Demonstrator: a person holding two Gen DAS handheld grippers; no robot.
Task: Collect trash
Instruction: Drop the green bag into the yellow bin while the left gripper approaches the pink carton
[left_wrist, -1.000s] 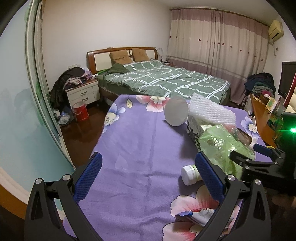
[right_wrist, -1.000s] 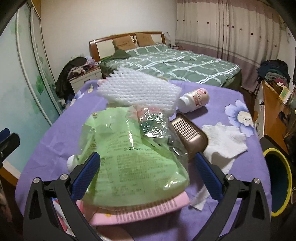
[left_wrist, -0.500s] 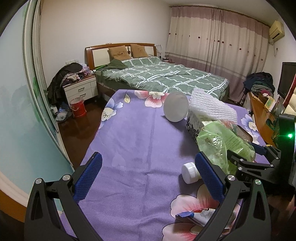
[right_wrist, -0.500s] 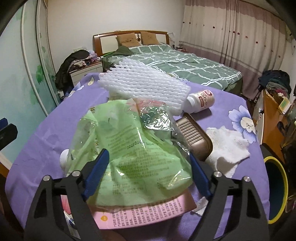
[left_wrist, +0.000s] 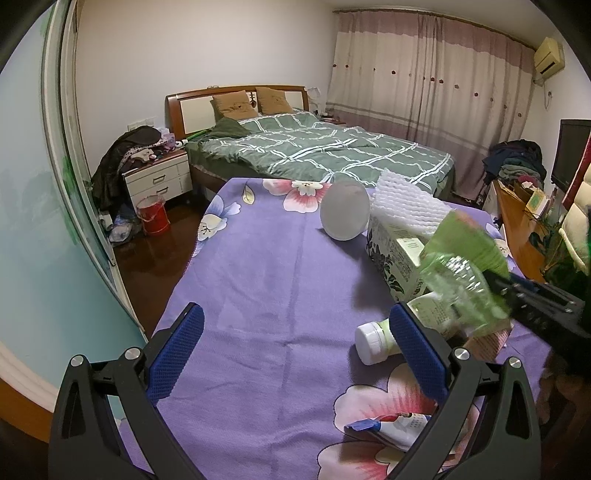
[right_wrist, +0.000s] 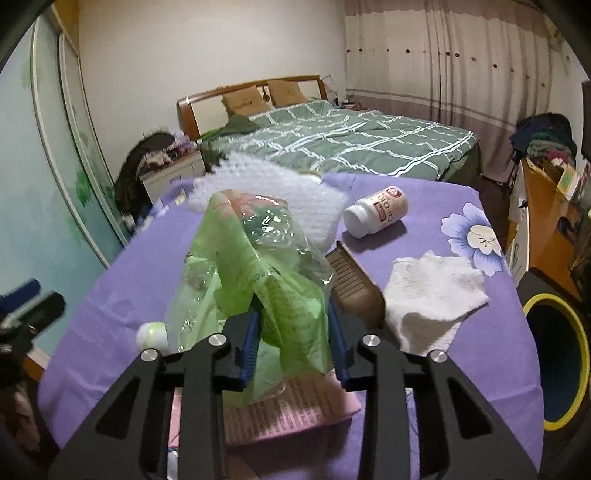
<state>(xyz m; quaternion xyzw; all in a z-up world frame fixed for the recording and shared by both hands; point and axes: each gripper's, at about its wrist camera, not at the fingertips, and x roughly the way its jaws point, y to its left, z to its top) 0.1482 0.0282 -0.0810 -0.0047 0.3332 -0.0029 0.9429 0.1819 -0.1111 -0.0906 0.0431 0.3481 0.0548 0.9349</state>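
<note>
A crumpled green plastic bag (right_wrist: 258, 266) is bunched between the blue pads of my right gripper (right_wrist: 291, 332), whose jaws are closing and pinch it above the purple flowered tablecloth (right_wrist: 424, 369). In the left wrist view the same bag (left_wrist: 461, 266) hangs from the right gripper (left_wrist: 532, 295) at the right edge. A pink printed leaflet (right_wrist: 288, 406) lies under the bag. My left gripper (left_wrist: 295, 354) stands open over bare cloth with nothing between its fingers. A small white bottle (left_wrist: 373, 341) lies just past its right finger.
A white foam net (right_wrist: 273, 184), a red-labelled white bottle (right_wrist: 376, 210), a brown ribbed case (right_wrist: 354, 284) and a white tissue (right_wrist: 432, 291) lie on the table. A yellow-rimmed bin (right_wrist: 557, 365) stands off its right edge. A printed carton (left_wrist: 391, 254) and a round grey disc (left_wrist: 345, 212) sit further back.
The right jaws have come in from wide open onto the green bag, which is now bunched up and raised a little. The left gripper has kept still.
</note>
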